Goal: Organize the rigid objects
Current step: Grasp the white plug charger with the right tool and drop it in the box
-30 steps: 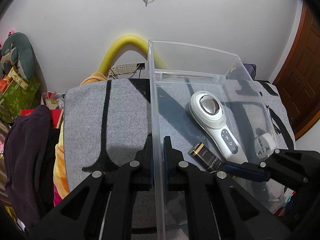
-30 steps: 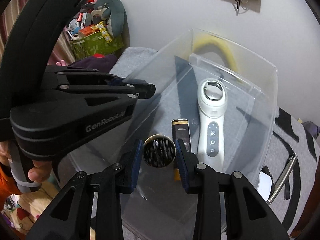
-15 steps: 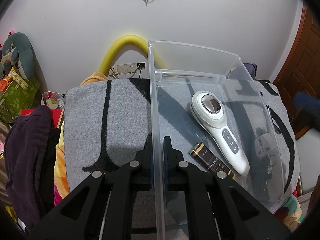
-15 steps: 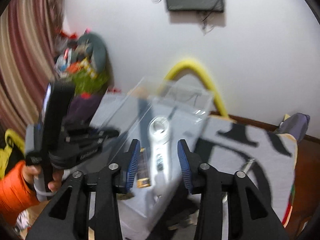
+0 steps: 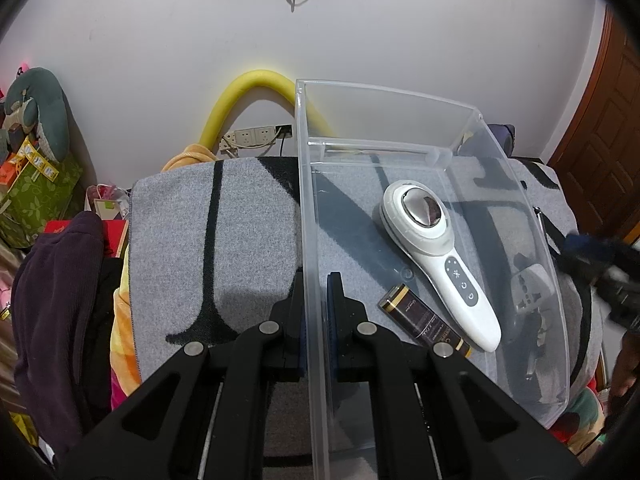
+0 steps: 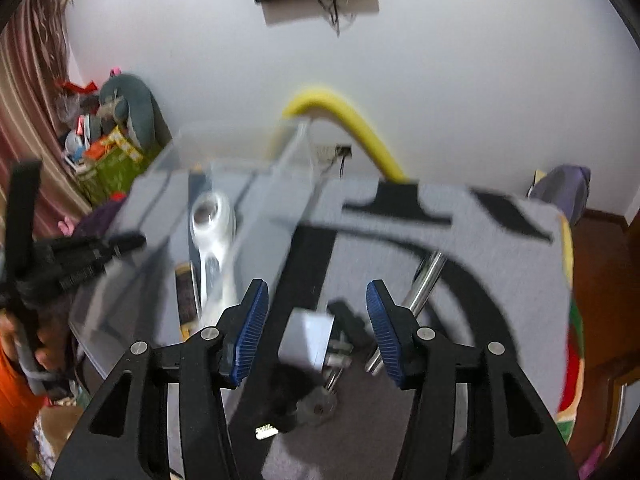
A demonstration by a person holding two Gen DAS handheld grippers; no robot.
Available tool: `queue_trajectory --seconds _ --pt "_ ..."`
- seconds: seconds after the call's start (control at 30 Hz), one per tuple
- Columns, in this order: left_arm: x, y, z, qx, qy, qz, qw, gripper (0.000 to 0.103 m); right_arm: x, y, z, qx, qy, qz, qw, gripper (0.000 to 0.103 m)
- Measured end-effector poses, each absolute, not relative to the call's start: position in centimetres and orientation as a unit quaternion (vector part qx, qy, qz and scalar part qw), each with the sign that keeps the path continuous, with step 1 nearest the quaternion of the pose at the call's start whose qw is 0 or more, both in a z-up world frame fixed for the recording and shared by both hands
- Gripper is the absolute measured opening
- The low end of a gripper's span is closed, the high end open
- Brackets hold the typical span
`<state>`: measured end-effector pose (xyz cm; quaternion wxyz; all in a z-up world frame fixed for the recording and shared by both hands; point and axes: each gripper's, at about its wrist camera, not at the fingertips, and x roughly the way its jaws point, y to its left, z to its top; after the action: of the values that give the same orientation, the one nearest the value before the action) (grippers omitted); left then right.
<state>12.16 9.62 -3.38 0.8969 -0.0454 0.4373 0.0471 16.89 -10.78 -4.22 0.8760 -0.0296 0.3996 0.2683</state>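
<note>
Bin half filled, more pieces waiting outside it.

The left gripper (image 5: pixel 316 300) is clamped on the near wall of the clear bin (image 5: pixel 520 216), steadying it on the grey blanket (image 5: pixel 180 240). Inside lie the white handheld device (image 5: pixel 436 256) and the dark gold-banded tube (image 5: pixel 424 326), so two items look sorted. The right gripper (image 6: pixel 314 328) hangs wide open and empty over a white adapter (image 6: pixel 306 340) (blurred), with keys (image 6: pixel 320 404) and a metal rod (image 6: pixel 424 284) also left.

The bin (image 5: pixel 432 152) sits on the blanket (image 5: pixel 248 216). In it the massager (image 5: pixel 436 256) lies beside the tube (image 5: pixel 424 326) (tube nearer the left wall). Right of the bin lie an adapter (image 6: pixel 308 338) and rod (image 6: pixel 424 284).
</note>
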Motion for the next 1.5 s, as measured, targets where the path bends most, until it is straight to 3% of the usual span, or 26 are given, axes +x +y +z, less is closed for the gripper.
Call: queue_trajectory --seconds 0.17,0.27,0.3,0.73,1.0,1.5 --pt "12.1 9.6 -3.4 -0.045 0.438 0.047 0.897 0.007 16.8 -10.3 -7.0 -0.038 0.427 0.278 0.860 0.047" --pt "12.2 9.6 -3.4 -0.044 0.438 0.048 0.897 0.007 16.9 -9.9 -7.9 -0.050 0.429 0.266 0.862 0.038" --pt "12.2 9.6 -3.4 -0.044 0.438 0.047 0.897 0.007 16.7 -9.9 -7.9 -0.055 0.424 0.262 0.865 0.031" --pt "12.2 9.5 -3.4 -0.045 0.438 0.048 0.897 0.007 15.4 -11.8 -1.2 -0.018 0.349 0.282 0.894 0.028" --pt "12.2 9.5 -3.4 -0.044 0.438 0.048 0.897 0.007 14.4 -7.9 3.0 -0.022 0.304 0.325 0.895 0.028" --pt "12.4 9.4 -3.5 -0.045 0.437 0.046 0.897 0.007 13.0 2.8 -4.9 -0.144 0.386 0.376 0.830 0.028"
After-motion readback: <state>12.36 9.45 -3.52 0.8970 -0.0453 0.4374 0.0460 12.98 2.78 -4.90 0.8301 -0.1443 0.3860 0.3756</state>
